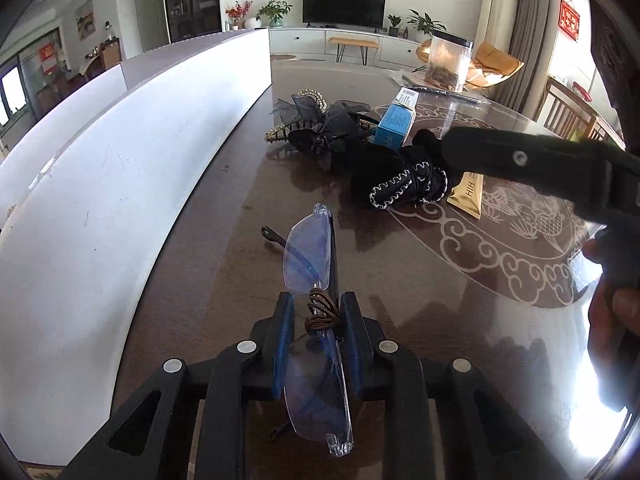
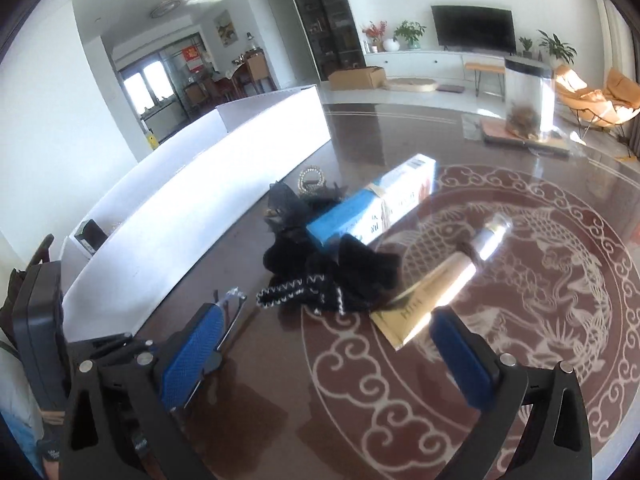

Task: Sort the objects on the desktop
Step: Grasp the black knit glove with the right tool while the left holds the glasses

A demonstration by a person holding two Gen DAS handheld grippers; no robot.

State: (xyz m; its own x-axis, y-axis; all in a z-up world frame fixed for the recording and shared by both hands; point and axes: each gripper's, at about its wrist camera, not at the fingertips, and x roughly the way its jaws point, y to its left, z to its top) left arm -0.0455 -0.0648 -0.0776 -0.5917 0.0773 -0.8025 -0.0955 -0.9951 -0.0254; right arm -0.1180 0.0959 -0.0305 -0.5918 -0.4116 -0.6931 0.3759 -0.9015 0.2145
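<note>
My left gripper point(image 1: 318, 312) is shut on a pair of clear rimless glasses point(image 1: 310, 252) at the bridge, held just above the dark table. Ahead lie a black hair bow with white stitching point(image 1: 404, 184), a black lace hair clip with gold trim point(image 1: 316, 124), a blue and white box point(image 1: 394, 122) and a gold tube point(image 1: 466, 196). My right gripper point(image 2: 326, 320) is open and empty, hovering near the black bow point(image 2: 332, 276) and the gold tube point(image 2: 432, 292). The blue box point(image 2: 372, 208) lies beyond them. The right gripper's arm shows in the left wrist view point(image 1: 540, 160).
A long white box point(image 1: 120, 152) runs along the table's left side; it also shows in the right wrist view point(image 2: 208, 184). A clear jar with a black lid point(image 1: 448, 62) stands at the far end on a flat tray. The table point(image 2: 520, 340) has a white fish pattern.
</note>
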